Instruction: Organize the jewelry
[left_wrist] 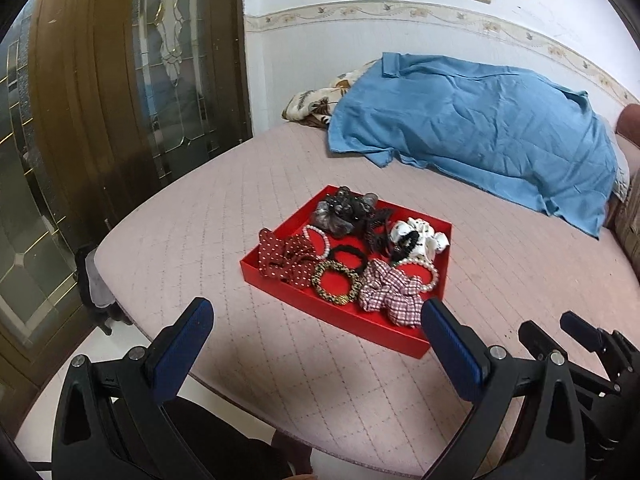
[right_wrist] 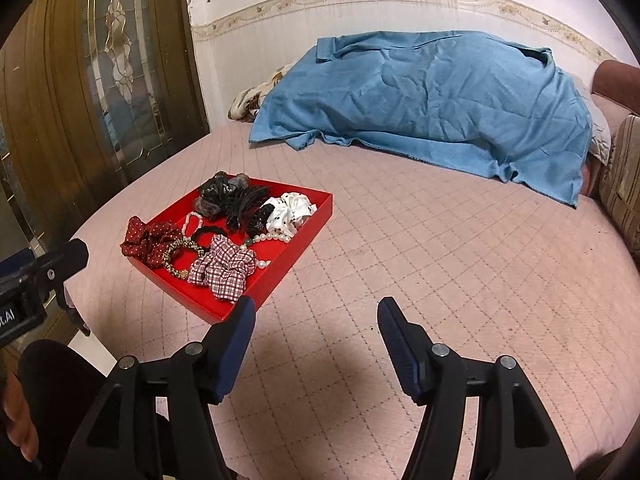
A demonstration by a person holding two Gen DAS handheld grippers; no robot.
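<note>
1. We see the red tray on the pink bed, full of scrunchies, a claw clip and pearl strands.
2. From the left gripper the tray lies straight ahead and a bit right; its near corner sits just past the right fingertip.
3. From the right gripper the tray lies ahead-left, with its near corner just beside the left finger.
4. We judge the left gripper better lined up; the plaid scrunchie is nearest to both.
5. The tray sits diagonal, a corner toward us.
6. Both grippers are spread wide, holding nothing, hovering low over the bed and pointing forward.
7. A blue cloth lies well beyond the tray.
</note>
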